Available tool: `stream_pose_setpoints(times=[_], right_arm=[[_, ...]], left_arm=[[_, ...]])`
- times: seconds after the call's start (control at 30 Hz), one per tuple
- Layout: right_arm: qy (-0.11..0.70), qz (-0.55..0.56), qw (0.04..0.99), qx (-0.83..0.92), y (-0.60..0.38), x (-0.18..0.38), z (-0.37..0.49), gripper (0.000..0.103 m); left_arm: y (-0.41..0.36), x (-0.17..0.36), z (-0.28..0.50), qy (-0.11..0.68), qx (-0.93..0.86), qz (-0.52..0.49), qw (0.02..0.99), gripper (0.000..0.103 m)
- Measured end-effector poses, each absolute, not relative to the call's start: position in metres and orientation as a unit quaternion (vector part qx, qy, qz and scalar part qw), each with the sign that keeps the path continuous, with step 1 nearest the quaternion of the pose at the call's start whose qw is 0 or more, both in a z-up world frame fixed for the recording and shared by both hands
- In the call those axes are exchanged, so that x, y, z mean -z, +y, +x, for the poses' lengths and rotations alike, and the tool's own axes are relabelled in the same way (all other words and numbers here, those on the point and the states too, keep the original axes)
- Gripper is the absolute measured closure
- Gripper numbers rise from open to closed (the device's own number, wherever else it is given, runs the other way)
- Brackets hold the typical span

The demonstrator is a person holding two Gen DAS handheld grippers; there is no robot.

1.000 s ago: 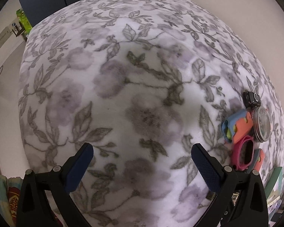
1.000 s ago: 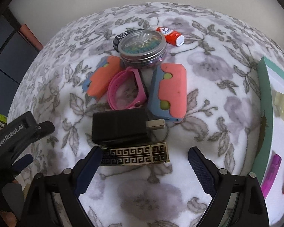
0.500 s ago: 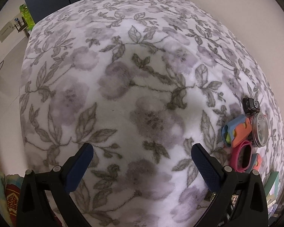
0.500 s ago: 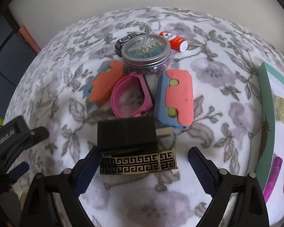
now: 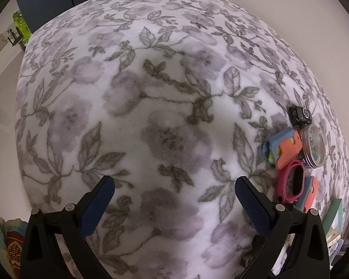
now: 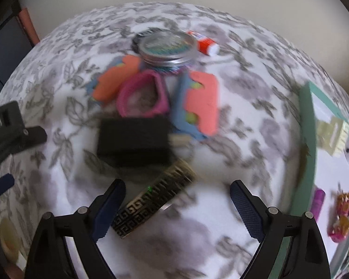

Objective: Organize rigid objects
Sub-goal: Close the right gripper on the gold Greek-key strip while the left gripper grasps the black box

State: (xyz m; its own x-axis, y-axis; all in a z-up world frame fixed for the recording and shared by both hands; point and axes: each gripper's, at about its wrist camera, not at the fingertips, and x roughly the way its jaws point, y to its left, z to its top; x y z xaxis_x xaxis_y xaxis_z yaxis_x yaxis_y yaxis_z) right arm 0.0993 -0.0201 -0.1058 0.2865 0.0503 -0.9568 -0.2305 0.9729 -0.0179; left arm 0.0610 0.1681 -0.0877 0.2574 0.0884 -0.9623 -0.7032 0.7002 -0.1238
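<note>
We hold the right gripper (image 6: 175,207) over a soft fleece blanket (image 6: 244,93) printed with grey leaves and mauve flowers, its ribbed blue pads spread wide and gripping nothing. A flat gold-and-black band with a Greek-key pattern (image 6: 154,197) lies slanted between the jaws, its near end just beside the left pad; the blurred picture does not show whether they touch. Just beyond it sits a matte black block (image 6: 133,139), then a pink silicone band (image 6: 143,96), two coral-and-blue foam pieces (image 6: 199,103), and a round metal tin with a clear lid (image 6: 167,46). A teal-rimmed tray (image 6: 306,125) stands off to the right. The left gripper (image 5: 174,200) is likewise released, with only bare blanket (image 5: 151,93) between its pads.
</note>
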Motion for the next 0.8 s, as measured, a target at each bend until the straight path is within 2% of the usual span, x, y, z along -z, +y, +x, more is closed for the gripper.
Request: stream_pose_setpoints(times=[0.1, 0.2, 0.37, 0.5, 0.57, 0.67, 0.8], right_arm=[[0.599, -0.069, 0.794, -0.074, -0.036, 0.105, 0.099, 0.012], [0.602, -0.054, 0.793, -0.069, -0.044, 0.103, 0.099, 0.024], [0.595, -0.057, 0.798, -0.07, -0.048, 0.097, 0.094, 0.053], [0.591, -0.053, 0.802, -0.074, -0.046, 0.095, 0.094, 0.061], [0.59, -0.042, 0.803, -0.068, -0.051, 0.094, 0.089, 0.072], [0.594, -0.013, 0.802, -0.061, -0.062, 0.094, 0.091, 0.08], [0.598, 0.026, 0.799, -0.059, -0.077, 0.094, 0.092, 0.08]], left_arm=[[0.16, 0.087, 0.065, 0.551, -0.247, -0.282, 0.746, 0.0], [0.151, 0.086, 0.071, 0.553, -0.222, -0.28, 0.753, 0.0], [0.128, 0.081, 0.084, 0.555, -0.16, -0.276, 0.769, 0.0], [0.104, 0.074, 0.095, 0.553, -0.11, -0.262, 0.783, 0.0], [0.094, 0.072, 0.1, 0.553, -0.094, -0.25, 0.789, 0.0], [0.082, 0.072, 0.105, 0.556, -0.078, -0.237, 0.793, 0.0], [0.07, 0.073, 0.11, 0.56, -0.051, -0.229, 0.795, 0.002]])
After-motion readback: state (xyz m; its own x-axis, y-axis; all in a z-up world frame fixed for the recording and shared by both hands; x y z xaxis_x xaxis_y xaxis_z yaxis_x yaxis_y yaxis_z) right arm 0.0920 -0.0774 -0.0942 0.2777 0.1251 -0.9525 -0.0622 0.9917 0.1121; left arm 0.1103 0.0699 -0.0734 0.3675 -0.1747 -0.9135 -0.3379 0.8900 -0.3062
